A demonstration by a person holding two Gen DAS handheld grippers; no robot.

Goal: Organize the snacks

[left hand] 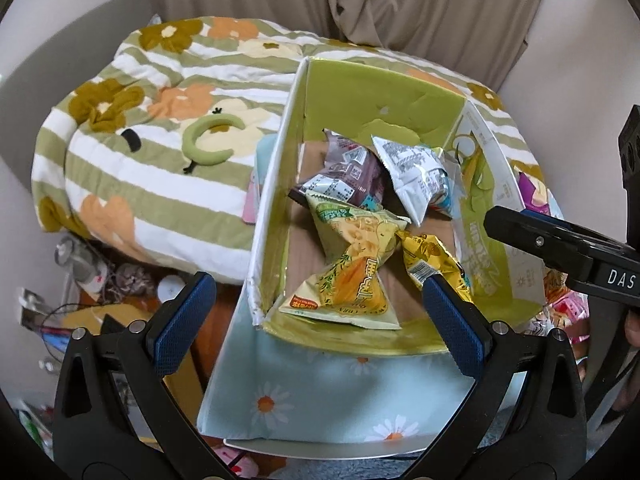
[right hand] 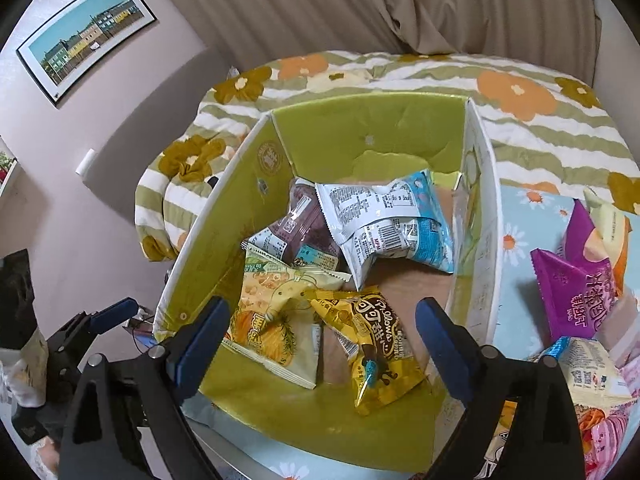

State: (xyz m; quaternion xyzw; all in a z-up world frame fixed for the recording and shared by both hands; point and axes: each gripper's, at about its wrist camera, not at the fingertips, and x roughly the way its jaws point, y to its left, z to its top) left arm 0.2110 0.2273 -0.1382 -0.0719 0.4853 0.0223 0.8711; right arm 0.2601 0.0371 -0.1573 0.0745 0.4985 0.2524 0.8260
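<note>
A green-lined cardboard box [left hand: 376,92] [right hand: 360,132] holds several snack packets: a pale yellow one [left hand: 352,264] [right hand: 276,320], a gold one [left hand: 432,256] [right hand: 380,352], a purple one [left hand: 352,168] [right hand: 304,220] and a white-and-blue one [left hand: 416,176] [right hand: 384,220]. My left gripper [left hand: 320,312] is open and empty over the box's near left corner. My right gripper [right hand: 320,340] is open and empty just above the yellow and gold packets; it also shows in the left wrist view [left hand: 560,244]. More packets, one magenta [right hand: 572,292], lie right of the box.
The box stands on a light blue daisy-print surface [left hand: 320,400] [right hand: 520,224]. A striped flowered quilt [left hand: 160,152] [right hand: 520,92] lies behind it, with curtains [left hand: 400,0] beyond. Clutter [left hand: 100,272] sits lower left. A framed picture [right hand: 84,36] hangs on the wall.
</note>
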